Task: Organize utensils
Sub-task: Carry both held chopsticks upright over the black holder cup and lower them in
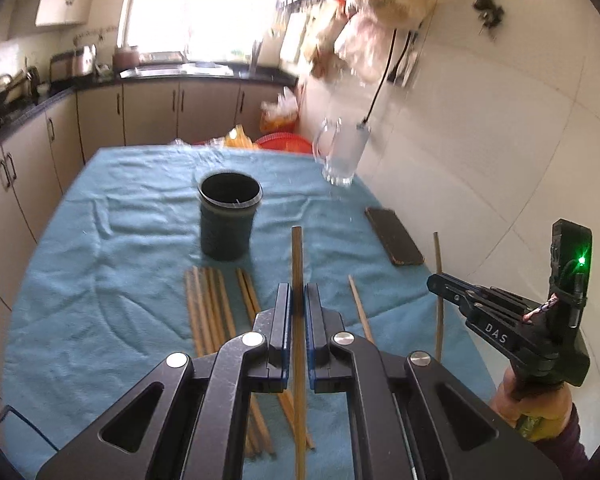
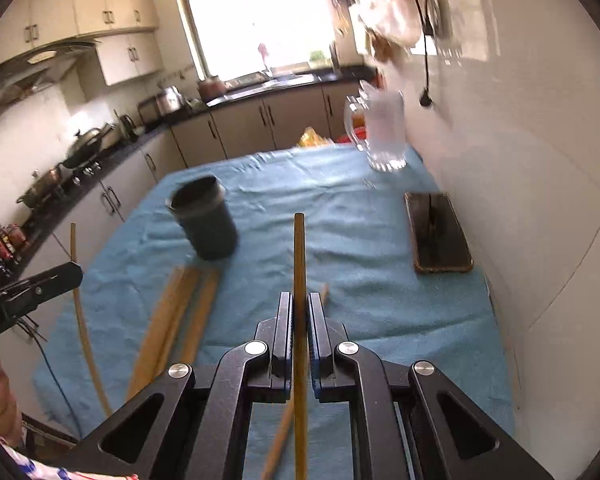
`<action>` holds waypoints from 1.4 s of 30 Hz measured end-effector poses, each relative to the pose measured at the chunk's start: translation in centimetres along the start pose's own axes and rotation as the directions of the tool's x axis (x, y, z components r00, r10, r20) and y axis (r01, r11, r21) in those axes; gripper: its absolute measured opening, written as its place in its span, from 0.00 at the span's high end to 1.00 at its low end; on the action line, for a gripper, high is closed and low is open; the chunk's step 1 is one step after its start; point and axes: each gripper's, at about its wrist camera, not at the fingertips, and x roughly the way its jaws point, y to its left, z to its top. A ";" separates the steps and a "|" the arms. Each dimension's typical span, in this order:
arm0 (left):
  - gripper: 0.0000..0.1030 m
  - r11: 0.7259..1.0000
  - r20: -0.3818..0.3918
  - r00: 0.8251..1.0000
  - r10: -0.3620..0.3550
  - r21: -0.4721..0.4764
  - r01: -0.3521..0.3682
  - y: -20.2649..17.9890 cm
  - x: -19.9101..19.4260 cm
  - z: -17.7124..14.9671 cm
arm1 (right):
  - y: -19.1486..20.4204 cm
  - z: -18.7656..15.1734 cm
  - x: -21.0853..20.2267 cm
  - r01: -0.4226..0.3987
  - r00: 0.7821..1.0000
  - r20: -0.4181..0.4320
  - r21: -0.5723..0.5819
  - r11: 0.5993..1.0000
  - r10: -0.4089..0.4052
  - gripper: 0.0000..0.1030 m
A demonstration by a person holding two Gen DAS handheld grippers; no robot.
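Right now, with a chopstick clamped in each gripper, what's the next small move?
Probably carry the left gripper forward until its chopstick is over the dark cup, which stands open and upright just beyond, then the right gripper.

Both cameras ride just behind their own grippers and look forward and downward along the fingers, over a table covered by a blue cloth (image 1: 100, 320) toward the kitchen window at twelve o'clock. The left wrist view sits close above the near table edge, with the right gripper (image 1: 440, 280) at about three o'clock. The right wrist view faces much the same way from nearer the white wall, catching the left gripper (image 2: 74, 272) at nine o'clock. Both share the dark cup (image 1: 228, 216), glass mug (image 1: 342, 152), phone (image 1: 394, 236) and loose chopsticks (image 1: 210, 308).
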 end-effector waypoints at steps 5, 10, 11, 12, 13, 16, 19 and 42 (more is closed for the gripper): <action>0.94 1.000 0.085 0.996 0.006 0.022 -0.008 -0.2 -3.5 -0.1 | 2.8 0.1 -2.0 -0.008 0.998 0.054 -0.058 0.998 0.011 0.93; 0.94 1.000 0.141 0.990 0.001 0.029 -0.005 -0.2 -5.7 0.2 | 4.0 0.9 -3.5 -0.043 0.994 0.094 -0.081 0.996 0.051 0.93; 0.95 0.999 0.152 0.988 0.002 0.031 -0.007 -0.2 -5.9 0.4 | 4.2 1.1 -3.7 -0.048 0.993 0.102 -0.086 0.995 0.057 0.93; 0.95 0.999 0.159 0.987 0.002 0.033 -0.007 -0.2 -6.1 0.6 | 4.5 1.5 -3.8 -0.054 0.992 0.109 -0.094 0.994 0.064 0.93; 0.95 0.999 0.166 0.986 0.003 0.035 -0.009 -0.2 -6.3 0.9 | 4.6 1.8 -4.0 -0.056 0.991 0.114 -0.100 0.993 0.068 0.93; 0.95 0.999 0.176 0.984 0.010 0.033 -0.016 0.2 -6.3 2.1 | 5.3 2.7 -4.1 -0.061 0.988 0.130 -0.121 0.991 0.077 0.93; 0.95 1.000 0.183 0.983 0.021 0.016 -0.024 1.0 -6.3 3.5 | 5.8 3.9 -3.8 -0.070 0.985 0.145 -0.139 0.988 0.090 0.93; 0.95 0.991 0.271 0.954 0.131 -0.068 -0.116 5.5 1.3 19.3 | 9.2 18.2 4.3 -0.163 0.946 0.270 -0.087 0.983 0.181 0.93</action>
